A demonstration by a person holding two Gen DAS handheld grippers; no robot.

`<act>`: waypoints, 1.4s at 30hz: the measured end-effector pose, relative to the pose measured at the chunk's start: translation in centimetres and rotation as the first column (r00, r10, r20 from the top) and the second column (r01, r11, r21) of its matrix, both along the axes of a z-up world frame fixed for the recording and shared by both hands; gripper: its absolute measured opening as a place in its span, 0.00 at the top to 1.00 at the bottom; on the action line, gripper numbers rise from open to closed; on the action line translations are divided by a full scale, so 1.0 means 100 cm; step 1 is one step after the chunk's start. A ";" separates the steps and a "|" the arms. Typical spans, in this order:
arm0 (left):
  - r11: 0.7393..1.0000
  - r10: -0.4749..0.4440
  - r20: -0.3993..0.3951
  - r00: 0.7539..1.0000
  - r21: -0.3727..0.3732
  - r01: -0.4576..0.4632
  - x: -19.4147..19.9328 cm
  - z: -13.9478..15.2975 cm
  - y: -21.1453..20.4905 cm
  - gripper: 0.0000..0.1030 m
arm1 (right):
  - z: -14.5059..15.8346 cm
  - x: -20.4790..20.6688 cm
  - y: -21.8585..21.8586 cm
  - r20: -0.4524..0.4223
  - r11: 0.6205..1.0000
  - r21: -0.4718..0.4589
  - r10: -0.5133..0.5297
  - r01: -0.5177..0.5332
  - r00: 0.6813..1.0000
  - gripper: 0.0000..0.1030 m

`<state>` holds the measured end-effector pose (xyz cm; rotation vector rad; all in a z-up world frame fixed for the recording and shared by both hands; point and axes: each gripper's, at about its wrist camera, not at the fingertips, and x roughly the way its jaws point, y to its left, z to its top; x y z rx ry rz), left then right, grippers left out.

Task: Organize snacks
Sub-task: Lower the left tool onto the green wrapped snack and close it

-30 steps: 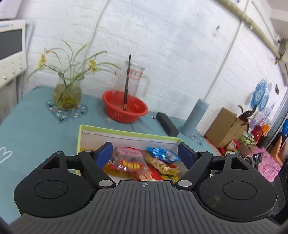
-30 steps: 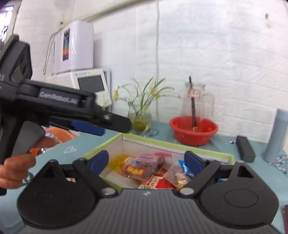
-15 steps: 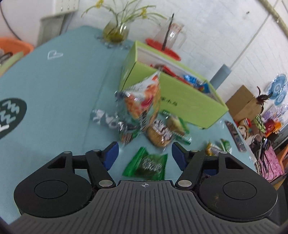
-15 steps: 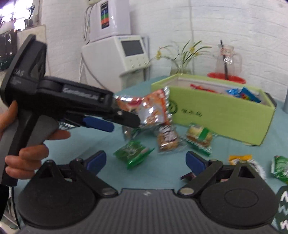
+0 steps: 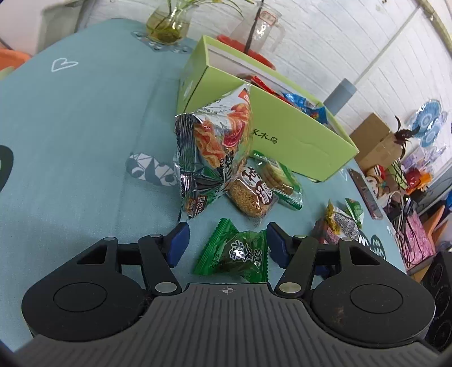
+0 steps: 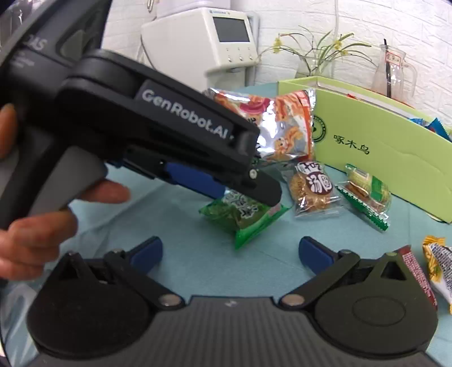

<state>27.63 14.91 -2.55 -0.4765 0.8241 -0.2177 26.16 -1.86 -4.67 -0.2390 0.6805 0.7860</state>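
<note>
My left gripper [image 5: 226, 240] is open, its fingers on either side of a green candy packet [image 5: 234, 254] lying on the teal tablecloth; the packet also shows in the right wrist view [image 6: 245, 216]. A silver and orange chip bag [image 5: 217, 146] stands just beyond it. A round sesame-cake packet [image 5: 251, 192] and a green biscuit packet [image 5: 278, 177] lie in front of the green box [image 5: 296, 138], which holds several snacks. My right gripper [image 6: 230, 249] is open and empty, behind the left gripper's body [image 6: 141, 135].
More snack packets [image 5: 339, 220] lie to the right on the table [image 5: 70, 127]. A vase [image 5: 168, 26], a glass jug [image 5: 261, 26] and a red basket stand behind the box. A grey cylinder [image 5: 340, 96] stands at the back right.
Both grippers came away from above the box and down to the loose snacks in front of it. The left gripper has lowered around the green candy packet.
</note>
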 end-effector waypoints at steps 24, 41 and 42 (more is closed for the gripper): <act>0.993 -0.120 -0.030 0.992 -0.008 0.120 -0.056 -0.002 -0.059 0.69 | 0.006 -0.049 -0.058 0.014 0.989 0.063 -0.138 0.136 0.990 0.41; 0.979 -0.151 0.000 0.988 0.140 0.150 -0.066 0.010 -0.081 0.57 | 0.012 -0.061 -0.072 0.051 0.992 0.034 -0.120 0.118 0.991 0.41; 0.979 -0.156 -0.009 0.988 0.131 0.156 -0.065 0.007 -0.082 0.59 | 0.011 -0.061 -0.070 0.060 0.993 0.026 -0.117 0.115 0.991 0.52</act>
